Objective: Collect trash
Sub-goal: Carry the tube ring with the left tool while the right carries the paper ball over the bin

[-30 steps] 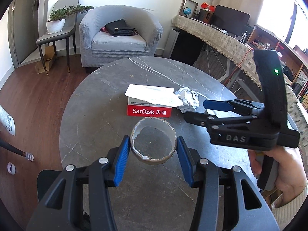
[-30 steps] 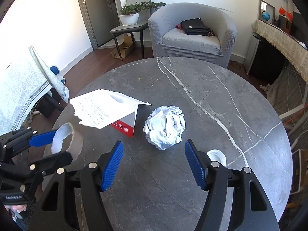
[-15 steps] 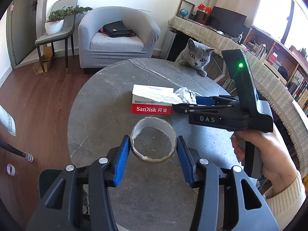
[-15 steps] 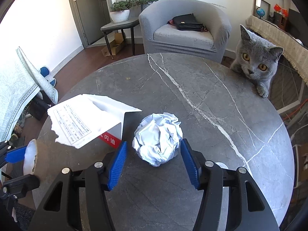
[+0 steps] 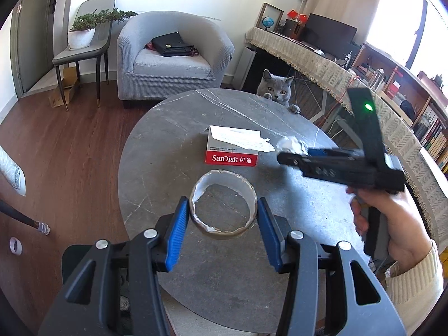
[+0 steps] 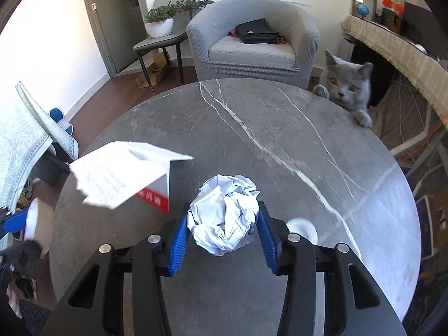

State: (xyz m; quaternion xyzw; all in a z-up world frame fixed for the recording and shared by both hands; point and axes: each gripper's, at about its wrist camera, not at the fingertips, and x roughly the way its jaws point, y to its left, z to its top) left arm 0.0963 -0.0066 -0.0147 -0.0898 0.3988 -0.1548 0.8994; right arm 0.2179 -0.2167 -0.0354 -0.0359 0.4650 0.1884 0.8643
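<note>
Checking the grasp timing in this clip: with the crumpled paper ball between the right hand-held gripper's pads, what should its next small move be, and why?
Probably finish closing, then lift. The right hand-held gripper is closing with the crumpled paper ball between its blue pads, seemingly just at its sides, the ball still resting on the table. The left hand-held gripper already holds the cardboard ring, so only the right one can take it.

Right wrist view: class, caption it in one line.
Right gripper closing around a crumpled paper ball on a grey marble table, cat watching.
</note>
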